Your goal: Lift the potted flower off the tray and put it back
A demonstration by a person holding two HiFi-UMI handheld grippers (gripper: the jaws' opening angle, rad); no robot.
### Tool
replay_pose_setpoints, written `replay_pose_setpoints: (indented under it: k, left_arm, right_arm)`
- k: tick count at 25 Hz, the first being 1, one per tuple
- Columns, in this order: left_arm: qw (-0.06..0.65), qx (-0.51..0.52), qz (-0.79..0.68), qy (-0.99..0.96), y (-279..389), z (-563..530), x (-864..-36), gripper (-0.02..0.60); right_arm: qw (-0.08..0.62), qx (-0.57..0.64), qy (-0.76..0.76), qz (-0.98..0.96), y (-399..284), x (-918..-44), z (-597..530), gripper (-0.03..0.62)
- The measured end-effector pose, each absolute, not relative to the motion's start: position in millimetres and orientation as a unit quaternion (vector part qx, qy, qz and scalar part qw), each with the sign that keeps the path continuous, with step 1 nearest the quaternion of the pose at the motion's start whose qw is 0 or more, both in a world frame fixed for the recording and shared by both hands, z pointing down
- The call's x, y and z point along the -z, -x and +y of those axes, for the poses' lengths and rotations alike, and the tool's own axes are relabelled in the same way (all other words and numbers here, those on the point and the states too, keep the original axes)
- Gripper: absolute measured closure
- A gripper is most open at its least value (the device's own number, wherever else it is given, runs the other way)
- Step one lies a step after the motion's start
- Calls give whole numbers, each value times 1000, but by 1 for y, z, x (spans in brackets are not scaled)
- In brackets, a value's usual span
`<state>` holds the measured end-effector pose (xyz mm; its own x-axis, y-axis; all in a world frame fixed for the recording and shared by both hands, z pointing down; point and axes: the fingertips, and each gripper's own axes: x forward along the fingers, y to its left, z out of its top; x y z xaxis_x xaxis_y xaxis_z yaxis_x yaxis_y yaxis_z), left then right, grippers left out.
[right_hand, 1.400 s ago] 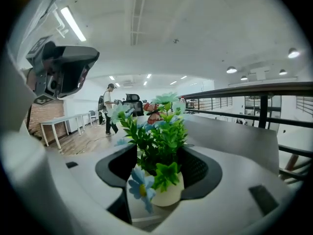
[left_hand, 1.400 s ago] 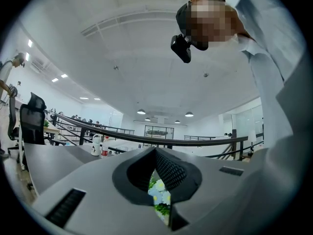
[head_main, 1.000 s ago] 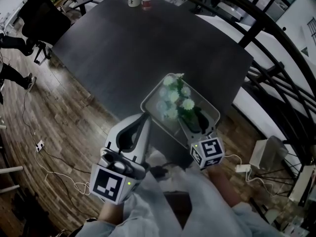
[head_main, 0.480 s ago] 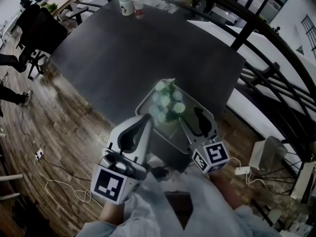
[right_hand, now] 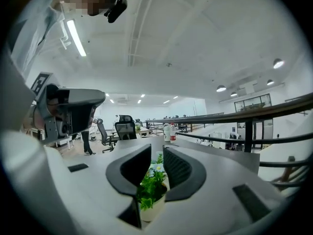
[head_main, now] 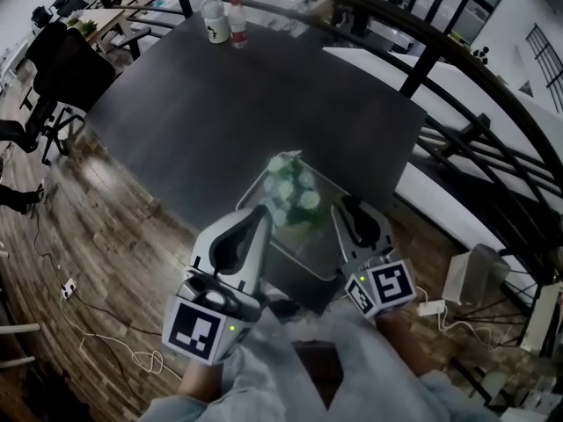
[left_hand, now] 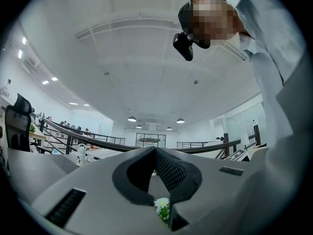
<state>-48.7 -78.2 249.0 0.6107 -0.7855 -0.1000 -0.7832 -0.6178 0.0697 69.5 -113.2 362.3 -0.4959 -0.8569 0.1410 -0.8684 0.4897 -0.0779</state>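
**A:** What does the potted flower (head_main: 293,192) look like?

**B:** Small. In the head view it is a cluster of pale, daisy-like blooms over green leaves, and the blooms cover the pot. The right gripper view shows more: leafy green stems and white flowers with yellowish centres, in a plain cream pot (right_hand: 152,210).

**A:** And where is it?

**B:** Inside the outline of the tray (head_main: 303,246), toward its far left corner, just beyond and between the tips of the two grippers. The tray is a shallow grey rectangle with rounded corners, lying at the near corner of the dark table (head_main: 264,95). It holds the plant.

**A:** Is either gripper on it?

**B:** No. The right gripper (right_hand: 157,150) has just been closing its jaws. They now stand close, with a narrow slit between the tips. The plant shows through that slit, ahead of the pads rather than pinched by them. The left gripper (left_hand: 155,151) has its tips pressed together and grips nothing. One white bloom peeks through the hollow lower down between its jaws.

**A:** Any other containers?

**B:** Two at the table's far end, side by side: a white bottle (head_main: 212,19) and a slimmer bottle with a red band (head_main: 236,23). What is in them I cannot tell.
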Motion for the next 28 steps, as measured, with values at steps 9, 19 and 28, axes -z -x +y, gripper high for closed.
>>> replay_pose_setpoints:
  k: [9, 19, 28]
  left_arm:
    - [5, 62, -429, -901, 46, -78, -245, 583]
    - [3, 65, -420, -905, 45, -79, -244, 583]
    - [2, 65, -421, -905, 44, -80, -246, 583]
  right_arm:
    - [29, -51, -514, -856, -74, -339, -111, 591]
    - [25, -22, -514, -857, -74, -317, -103, 591]
    - [38, -18, -515, -856, -76, -321, -105, 591]
